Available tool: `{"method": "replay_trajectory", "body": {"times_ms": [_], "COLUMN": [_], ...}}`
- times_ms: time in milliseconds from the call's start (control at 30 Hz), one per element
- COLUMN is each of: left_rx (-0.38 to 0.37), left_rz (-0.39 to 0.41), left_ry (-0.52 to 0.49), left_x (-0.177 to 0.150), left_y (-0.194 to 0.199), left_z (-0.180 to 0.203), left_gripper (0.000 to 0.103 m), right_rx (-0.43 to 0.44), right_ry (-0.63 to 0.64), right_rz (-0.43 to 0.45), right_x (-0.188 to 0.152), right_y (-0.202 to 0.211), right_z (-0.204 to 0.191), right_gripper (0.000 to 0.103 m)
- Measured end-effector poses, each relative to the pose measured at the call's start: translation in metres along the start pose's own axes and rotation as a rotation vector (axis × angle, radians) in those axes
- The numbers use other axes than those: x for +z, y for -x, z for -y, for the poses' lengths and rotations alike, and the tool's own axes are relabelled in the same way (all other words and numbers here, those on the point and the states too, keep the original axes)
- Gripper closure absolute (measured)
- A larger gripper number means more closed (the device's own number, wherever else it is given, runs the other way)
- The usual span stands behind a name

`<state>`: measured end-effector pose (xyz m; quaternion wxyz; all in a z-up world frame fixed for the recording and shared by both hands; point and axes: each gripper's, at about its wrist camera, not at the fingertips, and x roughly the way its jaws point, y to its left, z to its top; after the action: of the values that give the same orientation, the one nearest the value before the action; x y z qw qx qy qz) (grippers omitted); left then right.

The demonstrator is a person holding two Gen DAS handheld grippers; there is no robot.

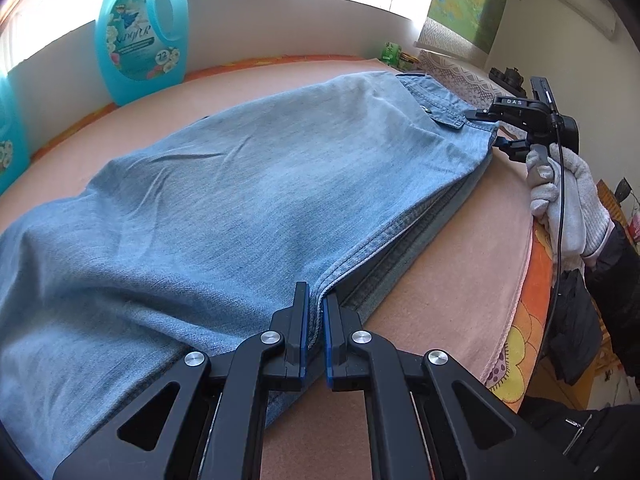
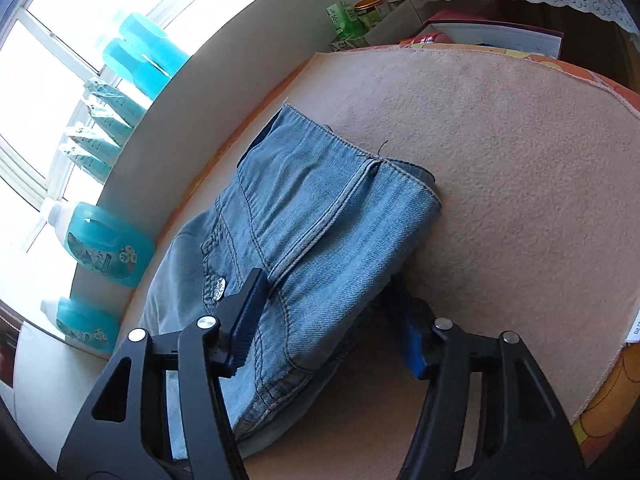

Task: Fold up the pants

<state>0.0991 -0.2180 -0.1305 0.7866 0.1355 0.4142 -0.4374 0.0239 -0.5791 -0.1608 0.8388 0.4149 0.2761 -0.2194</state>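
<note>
Light blue jeans [image 1: 248, 200] lie folded lengthwise on a pink mat [image 1: 460, 280]. My left gripper [image 1: 316, 320] is shut on the jeans' seam edge near the front of the mat. In the right wrist view the waistband end of the jeans [image 2: 320, 220] lies between the fingers of my right gripper [image 2: 324, 312], which is open around it; the left finger [image 2: 246, 312] rests on top of the denim and the right finger [image 2: 412, 344] is beside and below the fold. The right gripper [image 1: 494, 130] also shows in the left wrist view at the waistband, held by a gloved hand.
Blue detergent bottles [image 1: 140, 44] stand along the white sill at the back, also in the right wrist view [image 2: 108, 244]. Boxes and a tin [image 2: 360, 16] sit beyond the mat's far end. The mat's edge [image 1: 512, 320] drops to a flowered orange cover at the right.
</note>
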Motion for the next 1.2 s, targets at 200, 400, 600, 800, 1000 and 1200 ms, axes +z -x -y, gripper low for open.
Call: {"method": "replay_trajectory", "body": {"times_ms": [200, 400, 600, 800, 1000, 1200], "left_rx": [-0.005, -0.033, -0.063, 0.0, 0.174, 0.337], "left_rz": [0.016, 0.01, 0.009, 0.125, 0.215, 0.263], "left_ry": [0.019, 0.005, 0.062, 0.171, 0.345, 0.556], "left_x": [0.0, -0.003, -0.011, -0.041, -0.09, -0.149], "left_y": [0.006, 0.01, 0.022, 0.084, 0.149, 0.2], "left_z": [0.001, 0.006, 0.001, -0.026, -0.071, -0.116], "left_gripper": [0.098, 0.098, 0.086, 0.072, 0.072, 0.072], "right_rx": [-0.044, -0.14, -0.207, -0.178, -0.039, 0.126], "right_ry": [0.121, 0.279, 0.288, 0.36, 0.503, 0.684], "right_rz": [0.128, 0.232, 0.082, 0.089, 0.057, 0.001], "right_x": [0.001, -0.009, -0.012, -0.026, -0.05, -0.085], "right_y": [0.041, 0.083, 0.058, 0.081, 0.093, 0.087], "right_z": [-0.032, -0.057, -0.045, -0.069, -0.13, -0.213], "right_gripper": [0.092, 0.093, 0.074, 0.062, 0.062, 0.059]}}
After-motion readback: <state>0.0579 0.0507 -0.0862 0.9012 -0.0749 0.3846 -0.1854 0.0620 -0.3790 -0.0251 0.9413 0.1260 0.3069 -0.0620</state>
